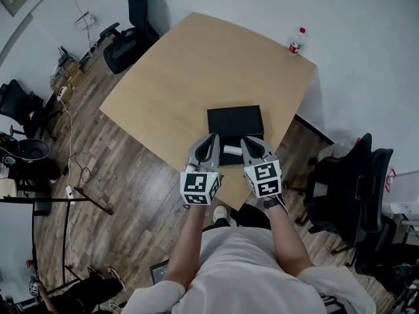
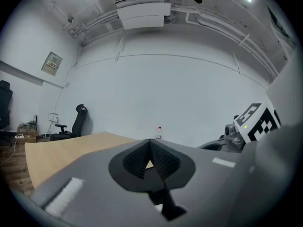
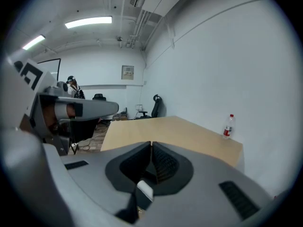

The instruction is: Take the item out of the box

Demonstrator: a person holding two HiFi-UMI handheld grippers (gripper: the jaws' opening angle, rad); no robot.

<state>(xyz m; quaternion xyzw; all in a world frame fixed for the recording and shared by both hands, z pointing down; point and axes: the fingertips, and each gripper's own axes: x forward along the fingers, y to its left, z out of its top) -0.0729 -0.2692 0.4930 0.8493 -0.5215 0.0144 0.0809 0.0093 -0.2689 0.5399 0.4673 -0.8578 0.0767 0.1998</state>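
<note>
A black box (image 1: 234,120) lies near the front edge of the wooden table (image 1: 196,64). A small white item (image 1: 232,150) shows at the box's near end, between my two grippers. My left gripper (image 1: 214,138) hovers just left of that item and my right gripper (image 1: 247,140) just right of it, both pointing away from me. In the left gripper view the left gripper (image 2: 150,142) has its jaws together with nothing held. The right gripper (image 3: 151,144) is likewise shut and empty. How far above the box they hang I cannot tell.
A plastic bottle (image 1: 297,42) with a red cap stands at the table's far right corner. Black office chairs stand at the far left (image 1: 131,31) and close on the right (image 1: 353,188). Cables and equipment crowd the wooden floor on the left (image 1: 65,169).
</note>
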